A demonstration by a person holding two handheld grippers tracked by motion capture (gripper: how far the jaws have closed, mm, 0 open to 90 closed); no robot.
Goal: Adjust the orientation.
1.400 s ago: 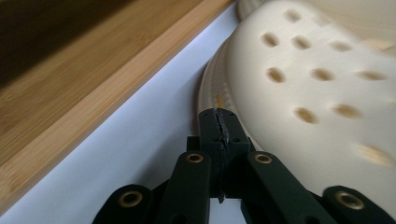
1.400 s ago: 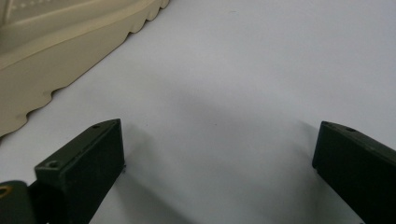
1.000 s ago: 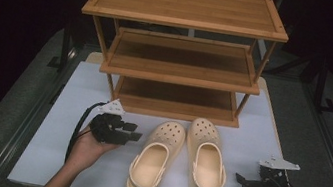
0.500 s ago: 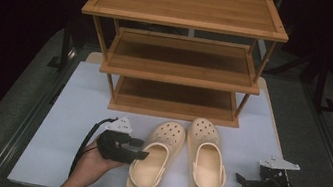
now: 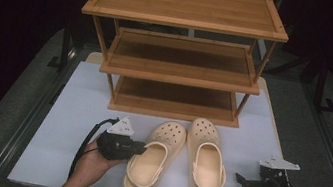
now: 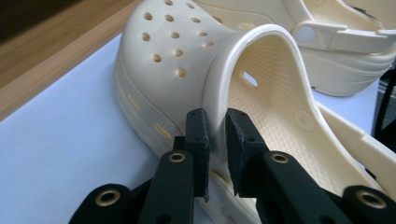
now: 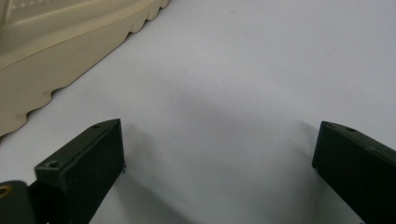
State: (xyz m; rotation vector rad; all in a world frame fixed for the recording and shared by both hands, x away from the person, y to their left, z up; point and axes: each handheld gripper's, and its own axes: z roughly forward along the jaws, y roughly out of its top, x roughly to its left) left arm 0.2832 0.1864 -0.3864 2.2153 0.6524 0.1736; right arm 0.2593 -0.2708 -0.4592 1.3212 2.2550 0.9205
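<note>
A white desk (image 5: 71, 109) stood in a dark room, a three-tier wooden rack (image 5: 181, 50) at its far edge, grey carpet (image 5: 16, 100) either side.

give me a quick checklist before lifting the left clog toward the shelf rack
1. Left hand-held gripper on the left clog: ok. Its jaws have just been closing and straddle the side wall at the opening rim.
2. Pads pressing firmly on that wall: cannot tell; a thin gap seems to remain at one pad.
3. Right clog apart from the lift path: not ok, it lies close beside the left one.
4. Right hand-held gripper out of the way: ok, jaws wide open over bare table.
5. Bottom shelf of the wooden rack free: ok.
</note>
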